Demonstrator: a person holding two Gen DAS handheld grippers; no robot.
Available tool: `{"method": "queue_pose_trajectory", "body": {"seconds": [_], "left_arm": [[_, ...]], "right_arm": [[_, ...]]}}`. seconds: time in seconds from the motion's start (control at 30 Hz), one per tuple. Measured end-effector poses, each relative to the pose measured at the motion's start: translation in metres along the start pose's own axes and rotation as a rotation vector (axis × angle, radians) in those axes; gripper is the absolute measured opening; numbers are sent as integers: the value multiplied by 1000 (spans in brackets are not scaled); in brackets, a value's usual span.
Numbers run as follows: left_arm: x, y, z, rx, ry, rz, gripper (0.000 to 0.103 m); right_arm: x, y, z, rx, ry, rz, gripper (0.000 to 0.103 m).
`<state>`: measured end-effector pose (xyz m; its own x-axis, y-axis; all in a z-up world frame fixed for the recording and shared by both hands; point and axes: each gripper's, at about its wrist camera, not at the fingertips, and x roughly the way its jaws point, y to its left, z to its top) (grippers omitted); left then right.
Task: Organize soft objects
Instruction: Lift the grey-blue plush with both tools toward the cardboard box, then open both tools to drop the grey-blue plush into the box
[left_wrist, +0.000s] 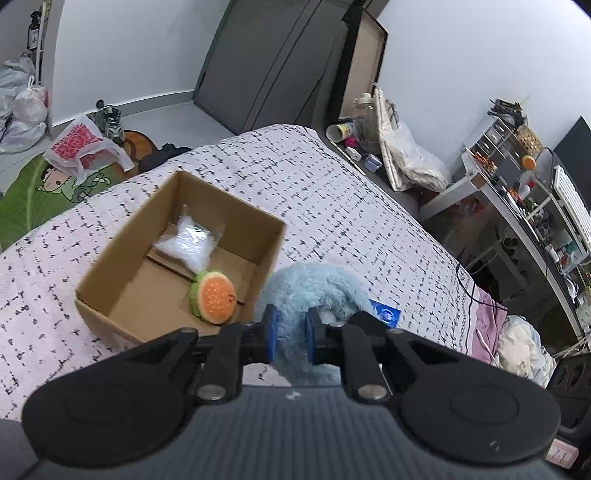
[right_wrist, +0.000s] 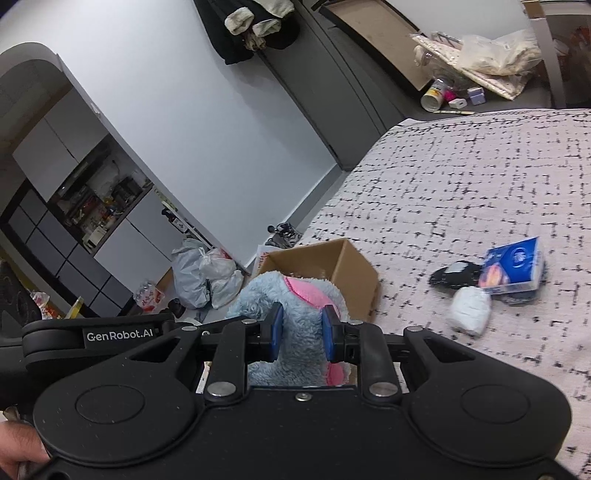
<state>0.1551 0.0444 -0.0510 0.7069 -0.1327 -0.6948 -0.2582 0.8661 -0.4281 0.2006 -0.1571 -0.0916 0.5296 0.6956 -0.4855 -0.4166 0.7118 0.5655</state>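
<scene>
A fluffy light-blue plush toy (left_wrist: 314, 291) with pink parts (right_wrist: 295, 314) is held by both grippers above the bed. My left gripper (left_wrist: 290, 336) is shut on the plush, just right of an open cardboard box (left_wrist: 122, 243). My right gripper (right_wrist: 302, 338) is shut on the same plush, with the box (right_wrist: 351, 273) behind it. Inside the box lie a burger-shaped plush (left_wrist: 216, 297) and a clear plastic bag (left_wrist: 190, 242).
On the patterned bedspread (left_wrist: 314, 184) lie a blue tissue pack (right_wrist: 515, 267), a black item (right_wrist: 456, 275) and a white rolled bundle (right_wrist: 469, 310). Plastic bags (right_wrist: 207, 273) sit on the floor. A cluttered desk (left_wrist: 517, 192) stands right of the bed.
</scene>
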Motion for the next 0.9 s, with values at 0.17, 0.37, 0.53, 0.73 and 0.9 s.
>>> {"method": "queue_pose_trajectory", "body": {"seconds": [0.17, 0.37, 0.53, 0.73, 0.9], "left_arm": [[1, 21, 9, -26, -6, 6, 13], [4, 47, 18, -51, -6, 25, 12], [11, 69, 26, -73, 8, 22, 12], [20, 86, 34, -85, 31, 23, 12], [27, 91, 40, -77, 43, 23, 12]], "right_arm": [[15, 11, -5, -8, -1, 15, 22], [40, 25, -10, -19, 22, 20, 22], [57, 30, -12, -28, 42, 29, 22], [73, 37, -14, -51, 64, 17, 24], [81, 41, -12, -55, 71, 6, 25]]}}
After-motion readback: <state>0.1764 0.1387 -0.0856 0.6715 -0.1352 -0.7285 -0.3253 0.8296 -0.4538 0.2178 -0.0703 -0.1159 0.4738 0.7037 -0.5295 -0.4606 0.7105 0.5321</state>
